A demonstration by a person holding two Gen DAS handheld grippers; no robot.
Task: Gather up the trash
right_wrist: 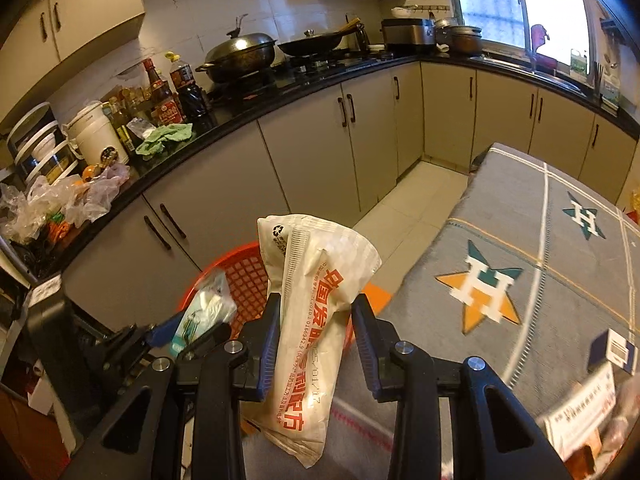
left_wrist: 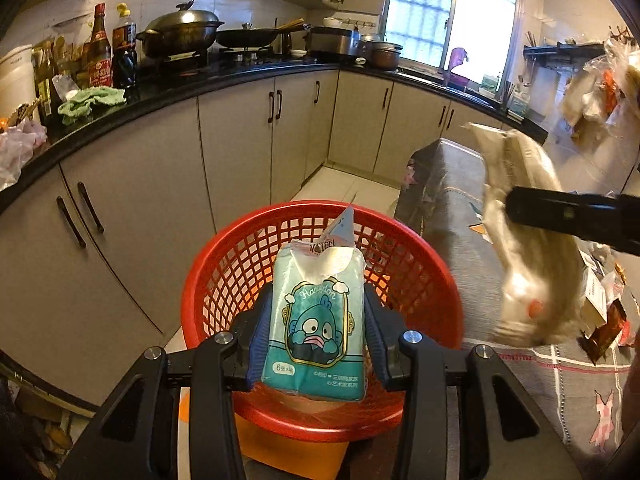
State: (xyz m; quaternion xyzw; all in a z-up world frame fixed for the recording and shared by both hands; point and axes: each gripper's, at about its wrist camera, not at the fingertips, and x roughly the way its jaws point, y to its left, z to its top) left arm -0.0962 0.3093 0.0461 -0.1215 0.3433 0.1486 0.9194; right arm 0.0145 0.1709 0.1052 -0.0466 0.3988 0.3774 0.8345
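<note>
My left gripper (left_wrist: 318, 300) is shut on a teal tissue pack (left_wrist: 318, 320) with a cartoon fish, held upright over the red mesh basket (left_wrist: 432, 280). My right gripper (right_wrist: 316, 312) is shut on a crumpled white wrapper (right_wrist: 316, 320) with red print, held at the table edge beside the basket (right_wrist: 244, 276). The white wrapper (left_wrist: 528, 240) and a right finger (left_wrist: 572, 216) also show in the left wrist view, right of the basket. The left gripper with the tissue pack (right_wrist: 208, 312) shows at lower left of the right wrist view.
A table with a grey cloth (right_wrist: 520, 248) stands on the right, with more wrappers and a small box (right_wrist: 612, 350) at its near end. Dark kitchen counter (left_wrist: 200, 84) with bottles, pans and a green rag runs behind. Grey cabinets (left_wrist: 240, 152) lie below it.
</note>
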